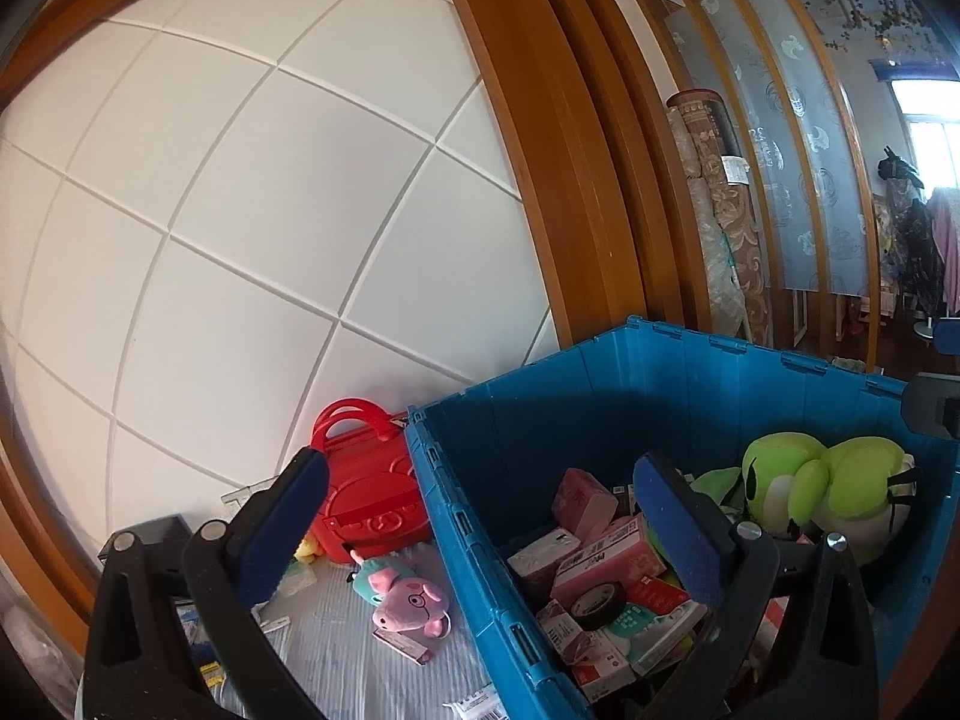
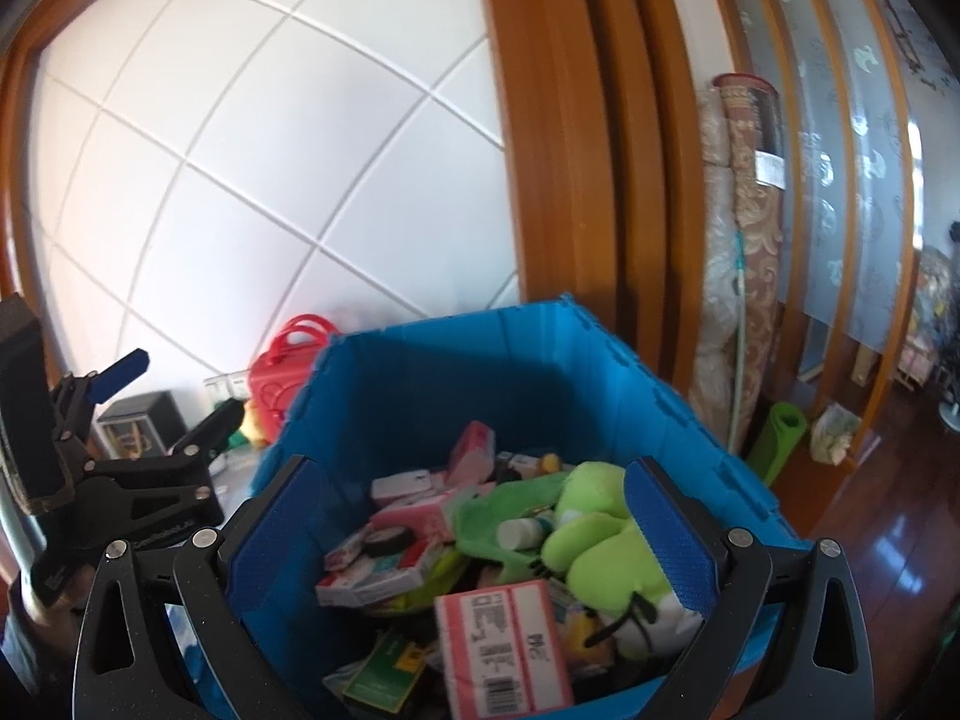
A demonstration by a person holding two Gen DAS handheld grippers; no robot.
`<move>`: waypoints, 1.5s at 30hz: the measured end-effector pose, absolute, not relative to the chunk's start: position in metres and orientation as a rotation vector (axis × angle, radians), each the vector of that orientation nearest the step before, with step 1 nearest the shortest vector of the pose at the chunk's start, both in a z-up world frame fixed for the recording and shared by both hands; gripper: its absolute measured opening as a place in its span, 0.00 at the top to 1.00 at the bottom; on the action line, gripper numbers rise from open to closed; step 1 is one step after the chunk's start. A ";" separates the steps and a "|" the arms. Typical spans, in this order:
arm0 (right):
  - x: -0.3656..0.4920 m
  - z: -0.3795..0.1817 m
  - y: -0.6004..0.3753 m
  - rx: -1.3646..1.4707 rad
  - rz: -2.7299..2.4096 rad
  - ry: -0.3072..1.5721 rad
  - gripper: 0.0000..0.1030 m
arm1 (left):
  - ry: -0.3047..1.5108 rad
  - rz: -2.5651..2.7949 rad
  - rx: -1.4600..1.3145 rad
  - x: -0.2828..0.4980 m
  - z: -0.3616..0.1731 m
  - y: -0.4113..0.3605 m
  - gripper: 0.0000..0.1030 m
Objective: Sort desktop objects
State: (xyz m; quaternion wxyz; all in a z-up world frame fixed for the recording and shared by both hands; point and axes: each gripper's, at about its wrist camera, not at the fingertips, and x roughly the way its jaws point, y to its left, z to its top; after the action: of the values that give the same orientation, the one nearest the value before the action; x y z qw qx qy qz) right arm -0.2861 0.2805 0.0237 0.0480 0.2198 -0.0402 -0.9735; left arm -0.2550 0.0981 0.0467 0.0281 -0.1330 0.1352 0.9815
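While both grippers hang above: nothing is pinched.
Left gripper: spread, astride the blue crate's near-left rim.
Right gripper: spread, over the crate's contents.
Crate contents: green plush frog, boxes, tape roll.
Tabletop left of crate: pig plush, red case.

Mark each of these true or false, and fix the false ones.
1. Both grippers are open and empty. True: left gripper and right gripper hold nothing.
2. The green plush toy lies on the table. False: it is inside the blue crate.
3. The pink pig plush lies outside the crate. True.
4. The red case is in the crate. False: it stands beside it, against the wall.
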 end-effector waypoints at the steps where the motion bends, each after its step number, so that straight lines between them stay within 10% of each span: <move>1: -0.283 0.023 0.278 0.656 -2.964 -0.120 0.00 | 0.410 3.047 -0.405 -0.251 0.045 0.093 0.00; 26: -0.120 -0.022 0.091 0.650 -2.866 -0.191 0.00 | 0.284 3.206 -0.526 -0.057 -0.006 -0.115 0.00; 45: -0.053 -0.015 0.046 0.645 -2.819 -0.170 0.00 | 0.211 3.215 -0.370 0.020 0.031 -0.126 0.00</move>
State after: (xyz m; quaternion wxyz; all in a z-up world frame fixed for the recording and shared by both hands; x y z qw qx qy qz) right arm -0.0528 0.0463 -0.0149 0.1220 0.2211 -0.0582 -0.9658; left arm 0.0202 -0.1262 0.0308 -0.0507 -0.1140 0.0648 0.9901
